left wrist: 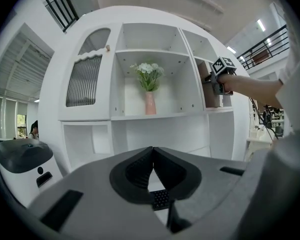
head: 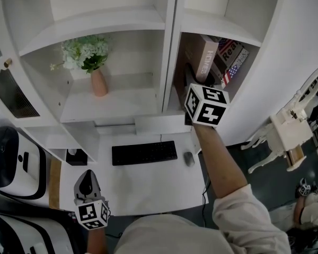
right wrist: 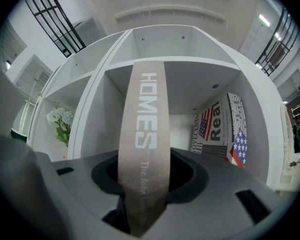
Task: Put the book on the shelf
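My right gripper [head: 193, 91] is shut on a tan book [right wrist: 145, 134] with HOMES on its spine. The book [head: 203, 57] stands upright inside the right-hand shelf compartment [head: 222, 28] of the white unit. Beside it on the right leans a second book [right wrist: 222, 129] with a flag cover [head: 230, 60]. In the right gripper view the spine runs straight up between the jaws. My left gripper [head: 86, 187] hangs low at the desk's front left edge, shut, with nothing in it; its pads [left wrist: 151, 169] meet in the left gripper view.
A pink vase of white flowers [head: 95, 62] stands in the left compartment. A black keyboard [head: 144, 153] and a mouse [head: 188, 159] lie on the white desk [head: 148, 187]. A white chair [head: 291, 128] stands at the right, and white machines [head: 13, 163] at the left.
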The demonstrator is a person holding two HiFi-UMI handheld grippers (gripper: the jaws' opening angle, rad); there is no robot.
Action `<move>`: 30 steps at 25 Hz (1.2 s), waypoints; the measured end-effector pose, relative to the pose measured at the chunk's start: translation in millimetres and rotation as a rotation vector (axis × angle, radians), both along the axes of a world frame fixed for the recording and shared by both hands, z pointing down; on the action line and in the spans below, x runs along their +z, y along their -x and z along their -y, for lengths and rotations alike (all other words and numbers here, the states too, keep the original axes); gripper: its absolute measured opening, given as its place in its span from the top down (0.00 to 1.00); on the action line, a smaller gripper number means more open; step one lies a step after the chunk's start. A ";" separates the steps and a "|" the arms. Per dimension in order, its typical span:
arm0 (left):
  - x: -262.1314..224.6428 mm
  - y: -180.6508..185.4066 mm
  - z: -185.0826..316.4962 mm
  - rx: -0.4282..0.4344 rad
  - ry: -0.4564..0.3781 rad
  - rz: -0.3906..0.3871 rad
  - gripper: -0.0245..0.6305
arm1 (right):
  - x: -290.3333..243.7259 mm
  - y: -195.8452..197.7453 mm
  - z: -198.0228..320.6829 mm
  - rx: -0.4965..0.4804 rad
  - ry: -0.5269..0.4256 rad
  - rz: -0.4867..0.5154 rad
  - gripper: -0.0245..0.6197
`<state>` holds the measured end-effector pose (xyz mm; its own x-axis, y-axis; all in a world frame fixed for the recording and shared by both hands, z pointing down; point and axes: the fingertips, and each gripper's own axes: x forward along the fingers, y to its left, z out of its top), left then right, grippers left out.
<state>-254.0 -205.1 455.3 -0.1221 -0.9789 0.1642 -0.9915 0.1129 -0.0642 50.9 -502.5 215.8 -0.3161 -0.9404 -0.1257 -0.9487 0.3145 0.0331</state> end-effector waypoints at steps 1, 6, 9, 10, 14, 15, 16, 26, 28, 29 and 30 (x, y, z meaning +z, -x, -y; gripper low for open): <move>0.5 0.6 0.1 -0.003 0.001 0.000 0.96 | 0.0 0.9 3.0 0.002 -0.001 0.000 0.68; 2.9 3.8 -0.5 -0.018 0.008 -0.001 0.96 | 0.3 4.8 16.8 0.006 -0.003 0.003 0.68; 3.1 5.4 -0.9 -0.026 0.010 -0.001 0.96 | 0.2 6.0 23.7 0.010 -0.007 0.004 0.68; 3.2 5.7 -1.1 -0.028 0.011 -0.001 0.96 | 0.2 6.2 25.6 0.011 -0.008 0.004 0.68; 3.8 6.9 -2.1 -0.037 0.017 0.000 0.96 | 0.0 6.6 31.3 0.017 -0.011 0.000 0.68; 3.7 7.3 -2.5 -0.039 0.016 0.000 0.96 | -0.1 6.6 32.2 0.019 -0.012 0.000 0.68; 3.7 7.7 -2.9 -0.041 0.016 0.001 0.96 | -0.2 6.6 32.9 0.020 -0.013 0.000 0.68; 3.5 6.2 -3.7 -0.043 0.016 0.001 0.96 | 0.3 6.9 35.5 0.016 -0.014 -0.002 0.68; 3.5 5.9 -3.8 -0.043 0.016 0.000 0.96 | 0.0 6.9 34.9 0.013 -0.014 -0.001 0.67; 3.5 5.8 -3.9 -0.042 0.016 -0.001 0.96 | -0.1 6.9 34.6 0.011 -0.015 -0.001 0.67; 3.6 5.6 -4.0 -0.041 0.016 -0.001 0.96 | -0.1 7.0 34.4 0.009 -0.015 -0.001 0.67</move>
